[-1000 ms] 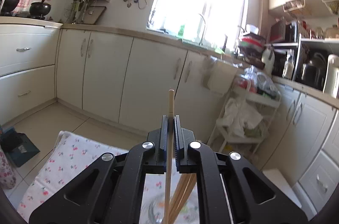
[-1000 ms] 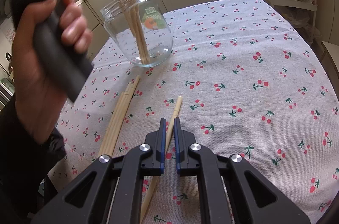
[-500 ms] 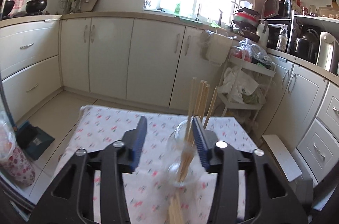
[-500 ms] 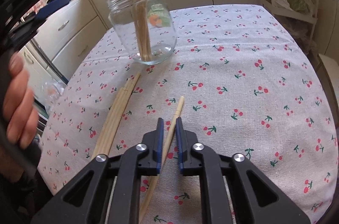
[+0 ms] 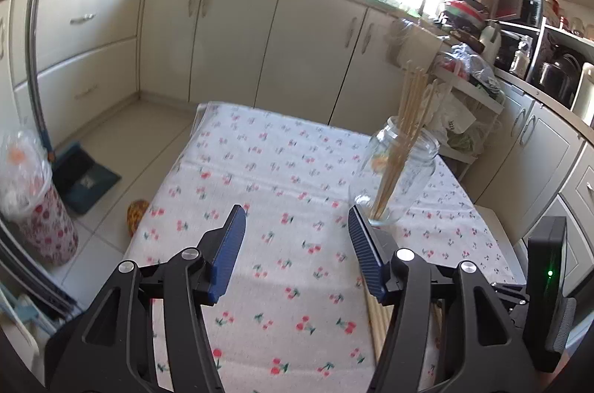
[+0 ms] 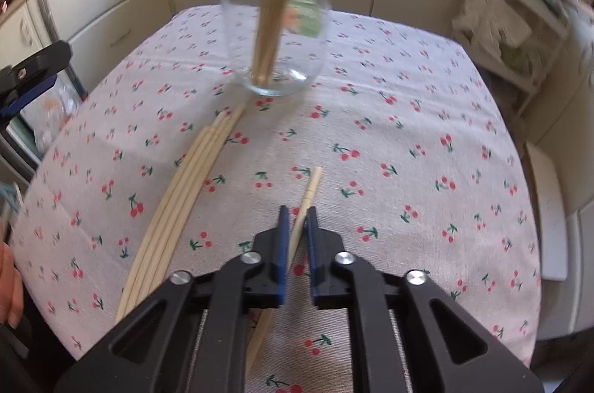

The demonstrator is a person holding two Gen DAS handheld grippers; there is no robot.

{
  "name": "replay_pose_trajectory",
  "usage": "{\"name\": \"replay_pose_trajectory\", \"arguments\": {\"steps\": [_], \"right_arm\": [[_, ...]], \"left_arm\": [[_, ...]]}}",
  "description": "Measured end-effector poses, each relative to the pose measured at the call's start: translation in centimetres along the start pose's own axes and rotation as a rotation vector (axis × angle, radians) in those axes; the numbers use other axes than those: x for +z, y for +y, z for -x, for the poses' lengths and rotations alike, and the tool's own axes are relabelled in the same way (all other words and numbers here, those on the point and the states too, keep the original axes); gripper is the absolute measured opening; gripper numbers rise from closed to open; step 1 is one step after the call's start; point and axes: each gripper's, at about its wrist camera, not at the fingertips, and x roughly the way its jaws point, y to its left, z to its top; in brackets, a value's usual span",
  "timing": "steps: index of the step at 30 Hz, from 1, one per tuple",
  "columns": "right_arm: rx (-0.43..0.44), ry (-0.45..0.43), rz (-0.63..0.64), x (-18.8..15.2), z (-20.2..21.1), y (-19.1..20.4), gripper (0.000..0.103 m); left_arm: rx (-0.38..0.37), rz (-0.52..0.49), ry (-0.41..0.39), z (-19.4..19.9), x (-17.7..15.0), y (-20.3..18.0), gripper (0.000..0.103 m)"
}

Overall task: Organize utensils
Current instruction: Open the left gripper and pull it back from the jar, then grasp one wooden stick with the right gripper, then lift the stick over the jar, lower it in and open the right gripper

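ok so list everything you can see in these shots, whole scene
glass jar: one, clear, upright at the table's far side
chopsticks in jar: several, pale wood, leaning inside
loose chopsticks: a few, pale wood, flat side by side on the cloth
single chopstick: one, pale wood, between the right fingers
tablecloth: one, white with red cherries, covering the table
dustpan: one, dark blue, on the floor
left gripper: black with blue pads, open, empty
right gripper: black with blue pads, shut on the single chopstick
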Motion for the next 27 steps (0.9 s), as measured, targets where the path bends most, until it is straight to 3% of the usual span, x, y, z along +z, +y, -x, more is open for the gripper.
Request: {"name": "replay_pose_trajectory", "arguments": {"steps": [5,10,20,27], "right_arm": [[0.152,-0.004,-0.204,0.2,0.7,-2.7,0.006],[0.250,-0.161,-0.325,2.4,4.5,-4.2,0.006],[0.240,-0.602,-0.423,11.7,10.1,-5.0,0.006],[0.156,-0.773,-0.522,16.7,8.1,-6.1,0.006]], "left_arm": [[0.013,0.006,0.036,-0.1,-0.1,0.0,0.058],[0.026,0.009,0.058,-0.7,-0.7,0.4,0.063],[0.017,0.061,0.093,-2.4,-1.8,1.6,0.064],[-0.018,0.078,0.105,-3.0,-1.9,1.8,0.067]]}}
